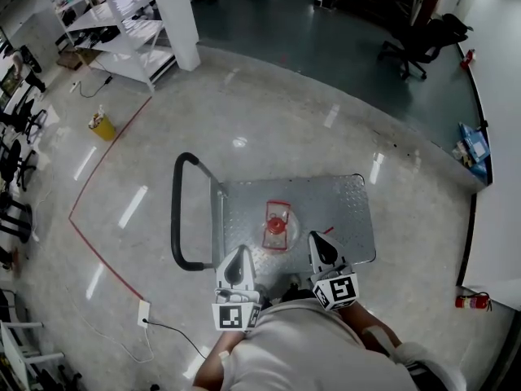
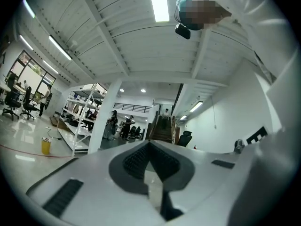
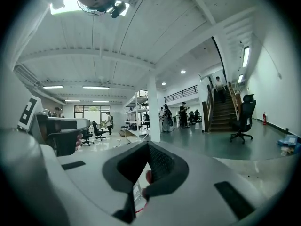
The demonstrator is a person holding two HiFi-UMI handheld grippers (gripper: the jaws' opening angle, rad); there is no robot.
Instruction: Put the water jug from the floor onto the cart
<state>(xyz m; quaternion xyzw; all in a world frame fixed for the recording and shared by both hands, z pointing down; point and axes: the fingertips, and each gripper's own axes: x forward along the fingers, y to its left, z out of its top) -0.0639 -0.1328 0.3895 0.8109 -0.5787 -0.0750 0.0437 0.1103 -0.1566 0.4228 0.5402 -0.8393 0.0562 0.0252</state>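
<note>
One water jug on cart | seen from above, sides unseen

Near edge of the cart is partly hidden behind the left claw and right claw.

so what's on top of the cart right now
A jug with a red cap stands on the cart deck. The deck's near edge is hidden under the left tongs, the right tongs and the person.
</note>
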